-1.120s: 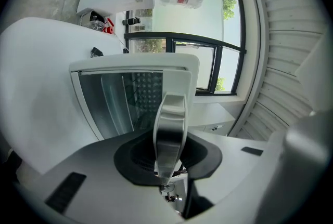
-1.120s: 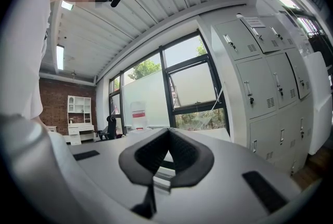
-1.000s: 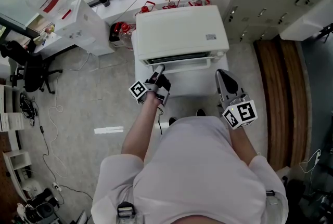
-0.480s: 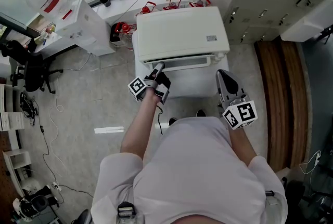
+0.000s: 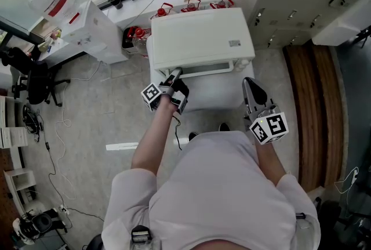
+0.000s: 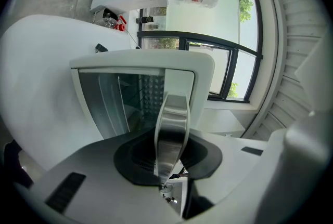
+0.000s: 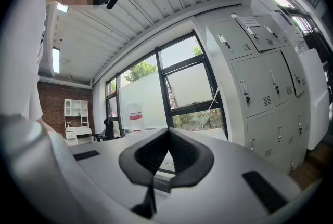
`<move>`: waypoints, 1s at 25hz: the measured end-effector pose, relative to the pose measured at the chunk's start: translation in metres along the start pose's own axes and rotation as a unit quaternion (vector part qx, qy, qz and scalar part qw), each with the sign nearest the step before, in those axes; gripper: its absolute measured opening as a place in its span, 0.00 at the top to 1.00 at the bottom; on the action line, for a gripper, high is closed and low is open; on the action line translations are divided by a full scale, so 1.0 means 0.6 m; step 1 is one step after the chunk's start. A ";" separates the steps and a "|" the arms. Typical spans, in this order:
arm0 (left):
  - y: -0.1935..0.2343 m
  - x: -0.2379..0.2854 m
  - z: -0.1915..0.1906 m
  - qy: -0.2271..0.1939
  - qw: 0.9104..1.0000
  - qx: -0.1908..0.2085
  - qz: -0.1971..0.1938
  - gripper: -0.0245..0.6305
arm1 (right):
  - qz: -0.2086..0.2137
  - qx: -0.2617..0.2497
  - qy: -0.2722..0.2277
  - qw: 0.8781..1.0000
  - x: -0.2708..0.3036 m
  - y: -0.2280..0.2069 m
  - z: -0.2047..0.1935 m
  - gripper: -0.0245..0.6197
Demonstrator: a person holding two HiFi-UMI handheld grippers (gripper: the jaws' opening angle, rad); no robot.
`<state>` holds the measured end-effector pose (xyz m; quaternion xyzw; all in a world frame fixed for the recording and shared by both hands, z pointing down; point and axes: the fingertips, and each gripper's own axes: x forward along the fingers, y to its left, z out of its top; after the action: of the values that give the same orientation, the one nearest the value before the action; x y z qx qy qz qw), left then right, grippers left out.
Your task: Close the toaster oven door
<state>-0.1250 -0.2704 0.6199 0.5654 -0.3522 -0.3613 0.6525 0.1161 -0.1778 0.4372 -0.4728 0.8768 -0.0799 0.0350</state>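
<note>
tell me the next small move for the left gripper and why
Probably push the handle the last bit toward the toaster oven. The left gripper is clamped on that handle, and in the head view the door looks nearly upright but seemingly not quite flush. The right gripper is shut, empty and off to the side.

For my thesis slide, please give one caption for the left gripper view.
Left gripper clamped on the silver handle of the glass-fronted toaster oven door.
</note>
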 end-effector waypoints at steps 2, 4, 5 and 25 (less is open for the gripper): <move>-0.008 0.001 -0.004 0.001 1.000 -0.008 0.001 0.82 | -0.002 0.002 -0.003 1.000 0.000 -0.004 0.003 0.95; -0.007 0.000 -0.002 0.000 1.000 -0.009 0.001 0.82 | -0.004 0.003 -0.004 1.000 0.000 -0.005 0.004 0.95; -0.005 -0.001 0.000 -0.001 1.000 -0.008 0.001 0.82 | -0.005 0.003 -0.003 1.000 0.000 -0.004 0.005 0.95; 0.011 -0.010 -0.004 -0.003 0.997 0.002 0.072 0.62 | 0.000 0.020 -0.008 1.000 -0.007 -0.005 0.002 0.95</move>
<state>-0.1255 -0.2635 0.6260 0.5388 -0.3944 -0.3145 0.6747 0.1209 -0.1759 0.4365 -0.4727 0.8747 -0.0935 0.0516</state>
